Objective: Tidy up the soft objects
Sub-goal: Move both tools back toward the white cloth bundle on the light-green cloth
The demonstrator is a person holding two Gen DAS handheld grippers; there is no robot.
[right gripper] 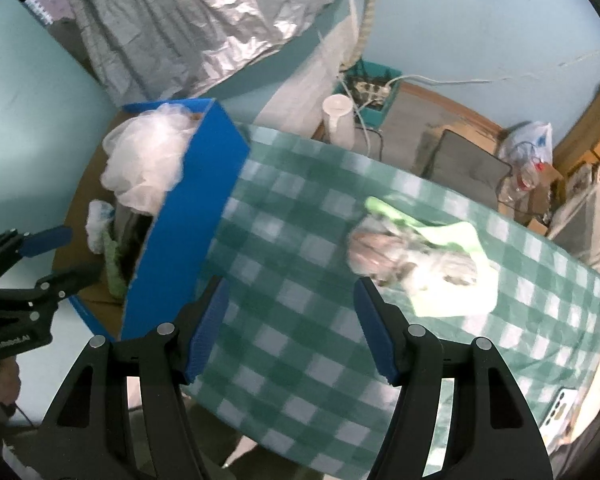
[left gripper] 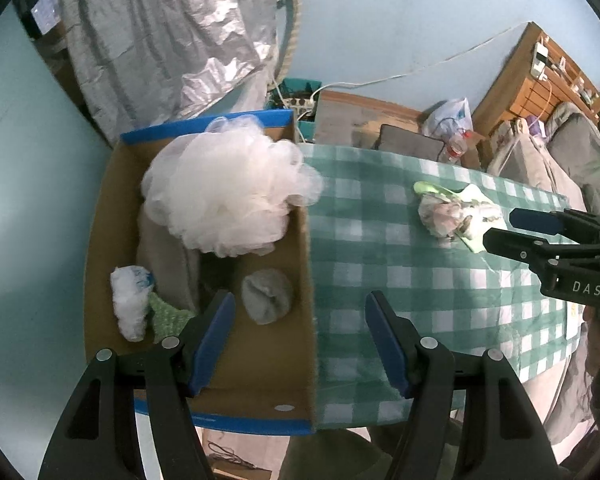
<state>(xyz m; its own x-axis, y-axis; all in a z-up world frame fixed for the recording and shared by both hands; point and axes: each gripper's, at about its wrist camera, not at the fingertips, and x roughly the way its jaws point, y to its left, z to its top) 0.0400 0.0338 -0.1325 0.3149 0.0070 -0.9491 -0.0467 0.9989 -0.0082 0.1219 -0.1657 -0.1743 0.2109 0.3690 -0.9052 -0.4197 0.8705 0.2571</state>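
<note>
Jaws of the left gripper [left gripper: 300, 340] and the right gripper [right gripper: 290, 328] stand apart and empty. Below the left gripper, the cardboard box [left gripper: 300, 280] already holds a white mesh bath pouf [left gripper: 228, 196], a grey pom-pom [left gripper: 266, 296], a white wad [left gripper: 130, 304] and a green knit piece [left gripper: 166, 314]. One crumpled patterned cloth [right gripper: 416, 264] remains on the checked worktop [right gripper: 300, 340], ahead of the right gripper, so the sorting appears nearly complete.

The left claw [left gripper: 300, 340] fills the bottom of its own view with jaws spread wide and nothing between them, while the right claw [left gripper: 500, 228] reaches in from the right edge, likewise wide apart and empty in its own view.
</note>
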